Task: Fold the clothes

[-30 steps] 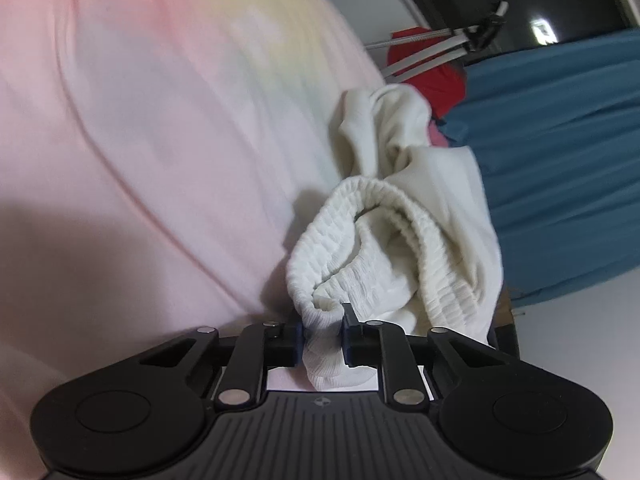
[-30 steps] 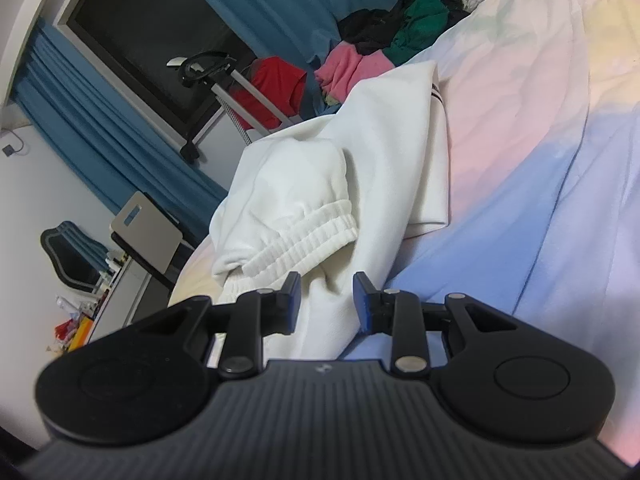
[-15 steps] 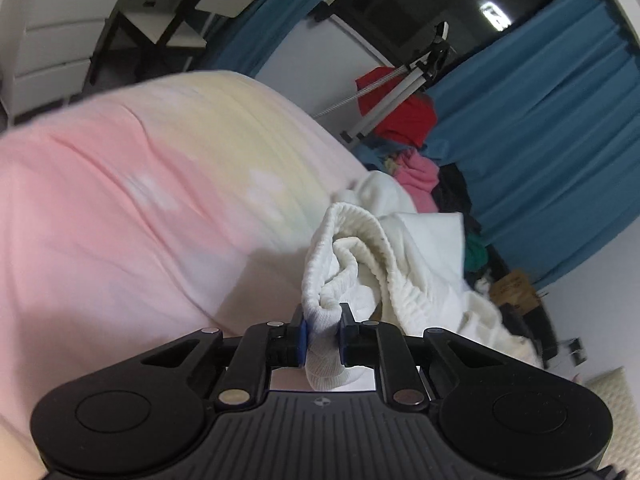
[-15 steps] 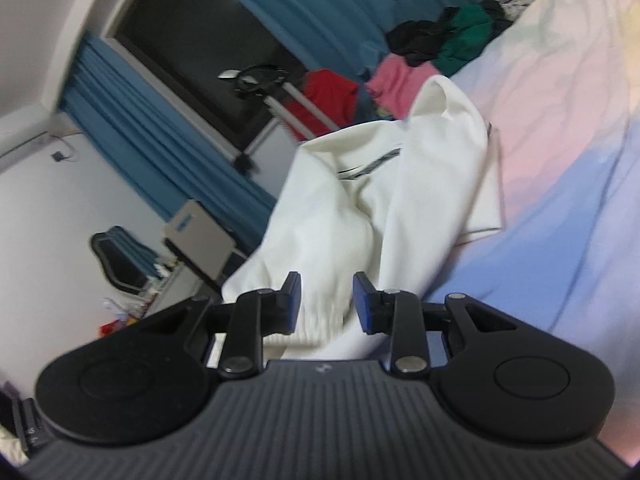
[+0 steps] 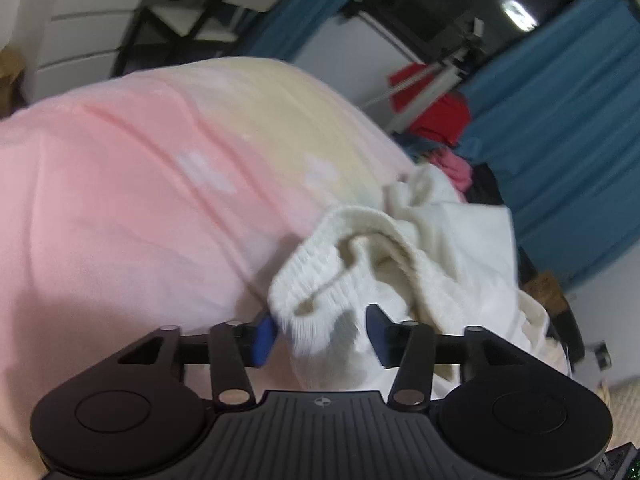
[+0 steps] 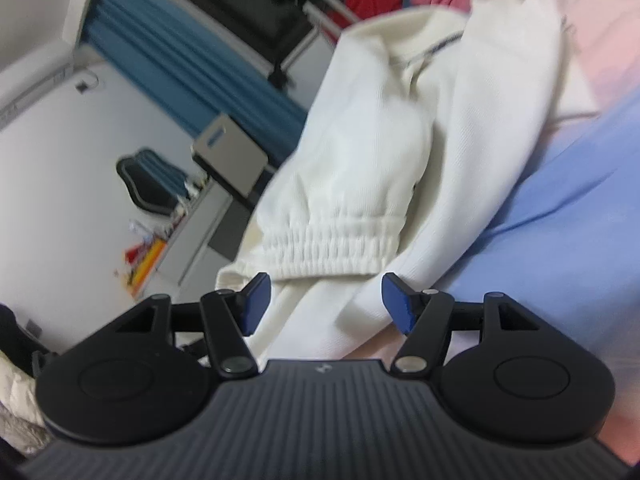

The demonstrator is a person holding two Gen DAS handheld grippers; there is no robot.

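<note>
Sitting bunched at lower right on the bed [image 5: 140, 200], white garment [image 5: 460, 248]; left claw [image 5: 320, 332] spread around its ribbed cuff [image 5: 316, 296]; right claw [image 6: 322, 300] spread too; risk: cuff slumps, creasing any fold.

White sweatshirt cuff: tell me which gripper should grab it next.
Left, probably. The left gripper is open with the ribbed cuff already lying between its fingers. The right gripper is also open, but the cuff in its view sits just beyond its fingertips.
</note>
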